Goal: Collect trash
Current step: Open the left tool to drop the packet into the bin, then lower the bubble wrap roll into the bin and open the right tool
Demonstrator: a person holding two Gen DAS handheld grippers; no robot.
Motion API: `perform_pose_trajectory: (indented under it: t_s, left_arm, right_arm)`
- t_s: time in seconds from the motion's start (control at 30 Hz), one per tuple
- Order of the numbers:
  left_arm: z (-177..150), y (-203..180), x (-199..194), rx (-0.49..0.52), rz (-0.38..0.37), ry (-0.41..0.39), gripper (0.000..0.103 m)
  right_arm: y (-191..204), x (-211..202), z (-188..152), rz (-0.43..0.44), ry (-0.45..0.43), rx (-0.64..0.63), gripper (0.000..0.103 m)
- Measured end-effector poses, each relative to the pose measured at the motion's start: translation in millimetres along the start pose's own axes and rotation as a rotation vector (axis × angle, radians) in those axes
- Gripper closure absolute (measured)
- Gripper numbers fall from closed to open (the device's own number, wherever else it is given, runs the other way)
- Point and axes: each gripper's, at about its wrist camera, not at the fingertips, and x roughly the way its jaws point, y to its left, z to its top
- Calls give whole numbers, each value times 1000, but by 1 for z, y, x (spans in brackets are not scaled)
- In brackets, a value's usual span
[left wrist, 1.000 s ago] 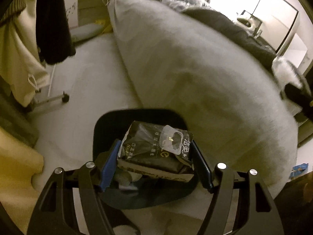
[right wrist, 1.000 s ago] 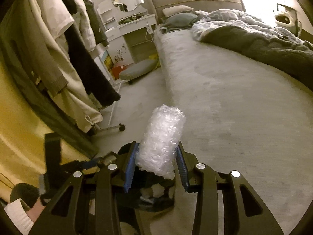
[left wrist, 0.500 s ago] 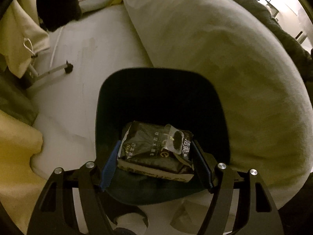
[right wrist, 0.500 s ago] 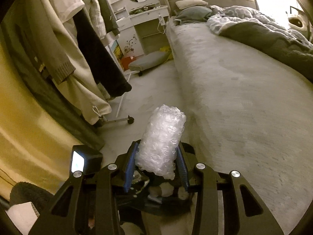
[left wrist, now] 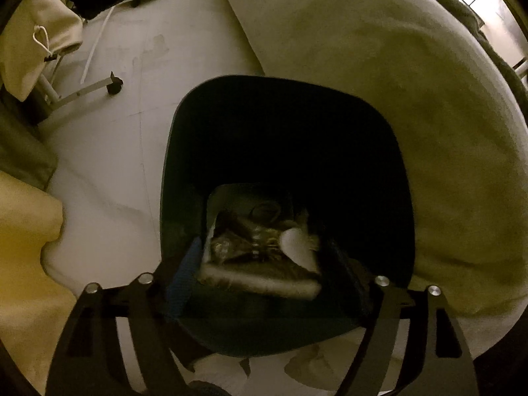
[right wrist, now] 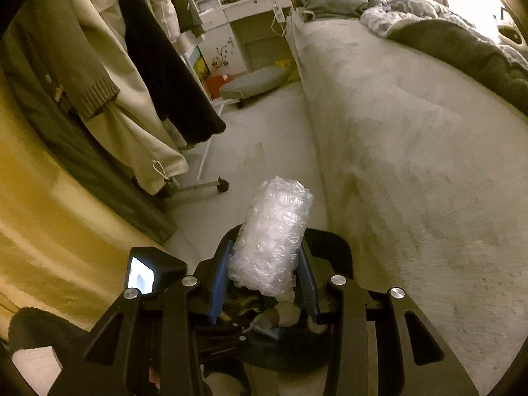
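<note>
A dark trash bin (left wrist: 389, 151) stands on the floor against the bed. My left gripper (left wrist: 264, 264) reaches inside the bin's mouth, and the black wipes packet (left wrist: 260, 254) lies blurred between its spread fingers, deep in the bin. I cannot tell whether the pads still touch it. My right gripper (right wrist: 264, 280) is shut on a roll of bubble wrap (right wrist: 274, 237) and holds it upright just above the bin (right wrist: 333, 247). The left gripper's body (right wrist: 148, 267) shows at the lower left of the right wrist view.
The bed (right wrist: 412, 138) fills the right side. A clothes rack with hanging coats (right wrist: 109, 76) stands at the left, its wheeled foot (left wrist: 114, 85) on the floor near the bin. Crumpled white paper (left wrist: 224, 373) lies on the floor by the bin's near side.
My left gripper has dropped into the bin and its fingers have spread; the packet has sunk lower and looks blurred. My right gripper with the bubble wrap has shifted slightly closer over the bin.
</note>
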Motion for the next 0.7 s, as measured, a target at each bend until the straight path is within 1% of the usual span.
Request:
perform_pose_trajectory:
  t_s: [0.1,0.27,0.37,0.7]
  left_arm:
    - [0,3,-5,-6,-14,-10,17]
    - [-2,9,-17,-13,-21,-33,16]
    - [-3,13,-30,-7,-13,-63,16]
    - [-5,33,-67,-16,8,-152,22]
  right_arm:
    - [-2,10,-2,-7,22,11,64]
    - [-8,24,-6,-25,54,39,64]
    - [-11,35,-9,-37,78,54,64]
    - [-5,76,-29,-75,197,43,64]
